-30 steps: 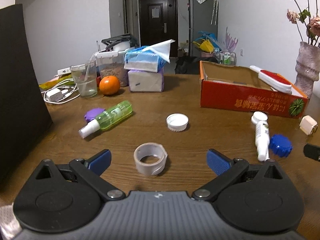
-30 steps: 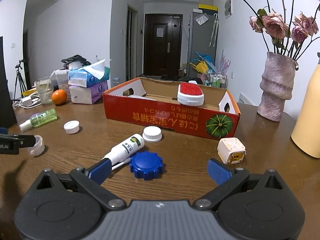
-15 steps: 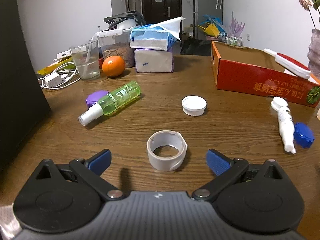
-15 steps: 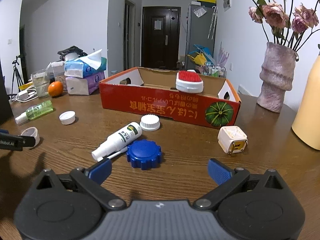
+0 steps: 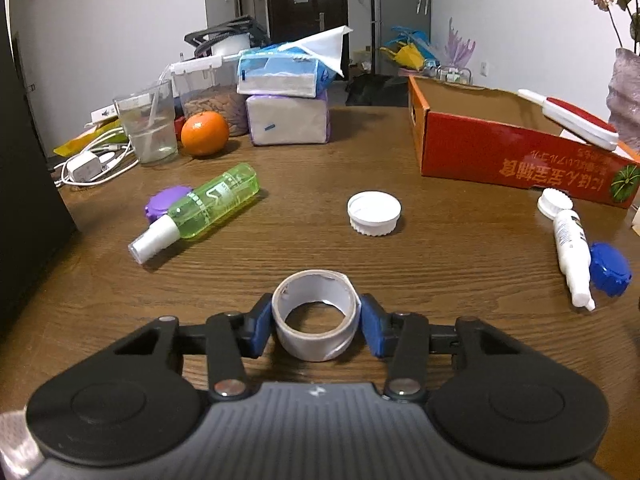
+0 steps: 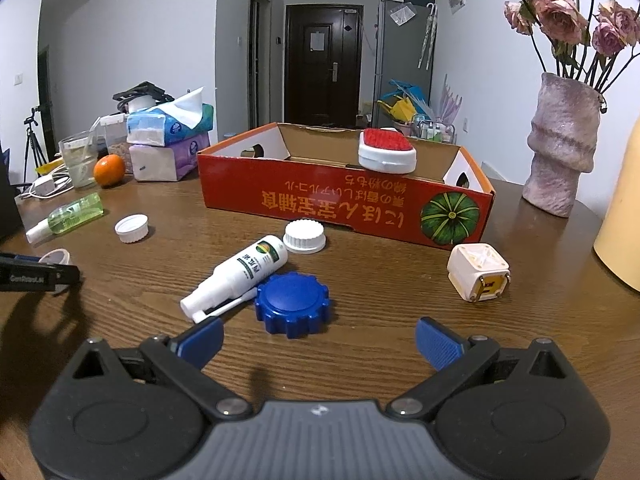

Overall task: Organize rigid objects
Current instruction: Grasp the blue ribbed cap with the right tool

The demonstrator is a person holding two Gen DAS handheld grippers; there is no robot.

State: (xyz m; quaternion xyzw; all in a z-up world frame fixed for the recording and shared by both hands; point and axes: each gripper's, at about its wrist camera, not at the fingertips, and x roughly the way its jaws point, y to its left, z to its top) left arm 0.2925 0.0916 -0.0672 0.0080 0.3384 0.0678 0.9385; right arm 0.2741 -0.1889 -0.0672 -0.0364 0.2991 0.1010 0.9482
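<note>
My left gripper (image 5: pixel 314 326) is shut on a grey tape roll (image 5: pixel 314 343) that rests on the wooden table; its blue pads touch the roll on both sides. The roll also shows at far left in the right wrist view (image 6: pixel 56 257). My right gripper (image 6: pixel 318 342) is open and empty, just short of a blue cap (image 6: pixel 292 304) and a white spray bottle (image 6: pixel 236 274). A red cardboard box (image 6: pixel 344 204) holds a red-and-white brush (image 6: pixel 386 152). A green spray bottle (image 5: pixel 200 208), a purple cap (image 5: pixel 164 202) and a white cap (image 5: pixel 374 212) lie on the table.
A second white cap (image 6: pixel 304 236) and a white cube plug (image 6: pixel 478 272) lie near the box. Tissue packs (image 5: pixel 286 100), an orange (image 5: pixel 205 133), a glass (image 5: pixel 146 124) and cables stand at back left. A vase (image 6: pixel 560 148) and a yellow object (image 6: pixel 622 216) stand right.
My left gripper has moved forward around the tape roll and closed on it. My right gripper has edged closer to the blue cap and stays open.
</note>
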